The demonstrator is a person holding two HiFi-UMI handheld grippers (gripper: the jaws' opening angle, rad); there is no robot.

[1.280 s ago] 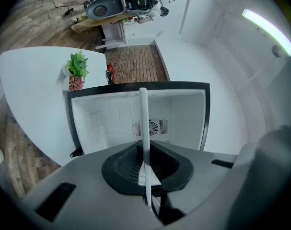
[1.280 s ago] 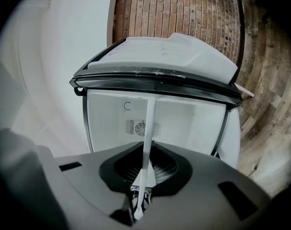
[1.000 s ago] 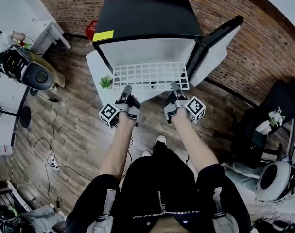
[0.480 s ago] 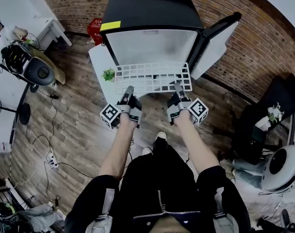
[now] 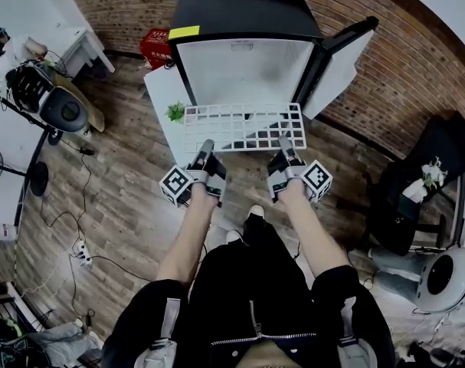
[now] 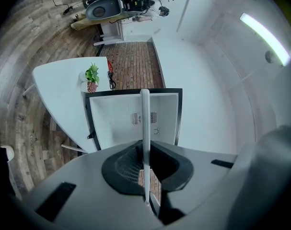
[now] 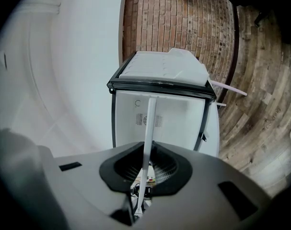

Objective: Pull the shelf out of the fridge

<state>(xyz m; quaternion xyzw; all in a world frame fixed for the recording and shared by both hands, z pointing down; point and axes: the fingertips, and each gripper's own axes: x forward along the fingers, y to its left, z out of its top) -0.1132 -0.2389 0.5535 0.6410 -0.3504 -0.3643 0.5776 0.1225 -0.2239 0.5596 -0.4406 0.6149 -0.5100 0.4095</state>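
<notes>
Left gripper (image 5: 206, 146) and right gripper (image 5: 283, 141): jaws drawn narrow, each clamped on the near edge of the white wire-grid shelf (image 5: 242, 125). The shelf is held level ahead of both grippers, toward the black fridge (image 5: 243, 21), whose door (image 5: 341, 64) stands open beyond the right gripper. Compared with a second ago, more shelf is drawn clear of the white cavity. Thin white bars are noted, seen edge-on in both gripper views.
</notes>
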